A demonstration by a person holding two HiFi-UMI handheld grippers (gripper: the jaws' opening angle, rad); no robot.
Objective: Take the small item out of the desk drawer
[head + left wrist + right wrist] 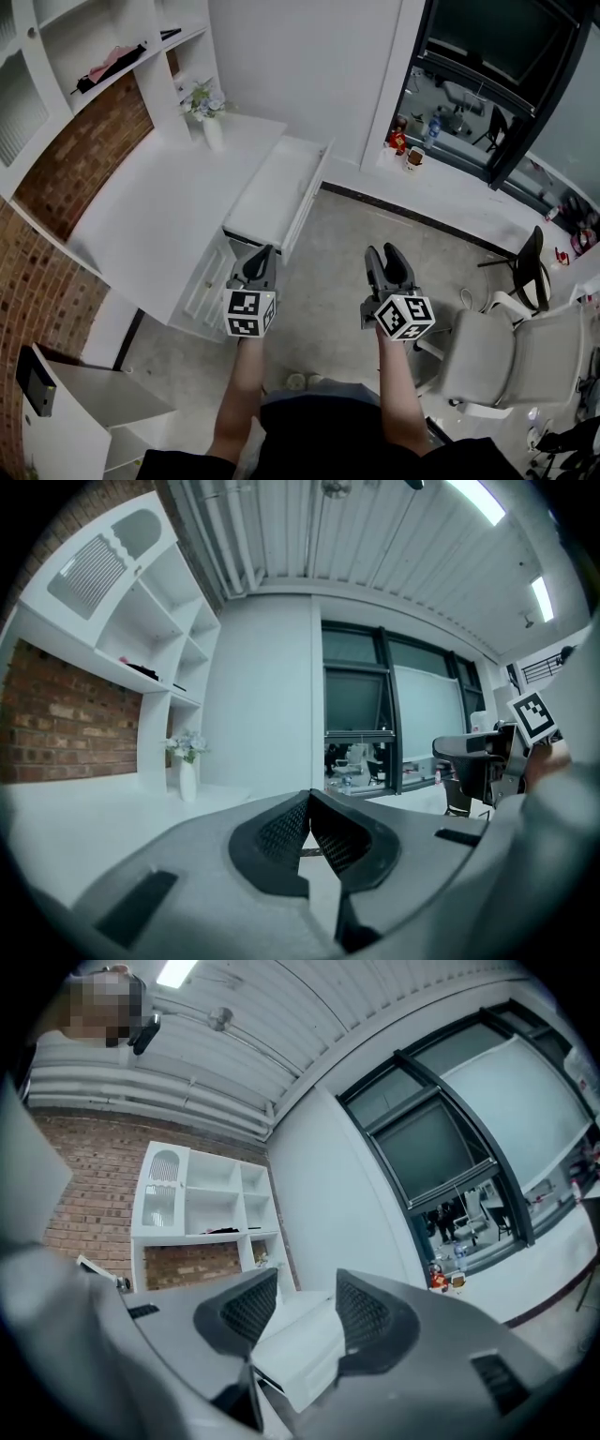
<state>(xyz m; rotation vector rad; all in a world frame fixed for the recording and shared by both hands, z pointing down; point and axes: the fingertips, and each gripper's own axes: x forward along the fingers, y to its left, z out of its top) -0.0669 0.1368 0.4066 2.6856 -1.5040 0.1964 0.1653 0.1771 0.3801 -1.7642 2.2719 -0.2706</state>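
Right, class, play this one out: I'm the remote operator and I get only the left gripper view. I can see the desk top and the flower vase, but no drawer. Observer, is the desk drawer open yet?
Observer: Yes. In the head view the drawer stands pulled out from the white desk, ahead of both grippers.
Operator: I only catch the marker cube of the other gripper. How does its claw stand?
Observer: The right claw is open with nothing between its pads. The right gripper view looks through the gap at the open drawer beyond.
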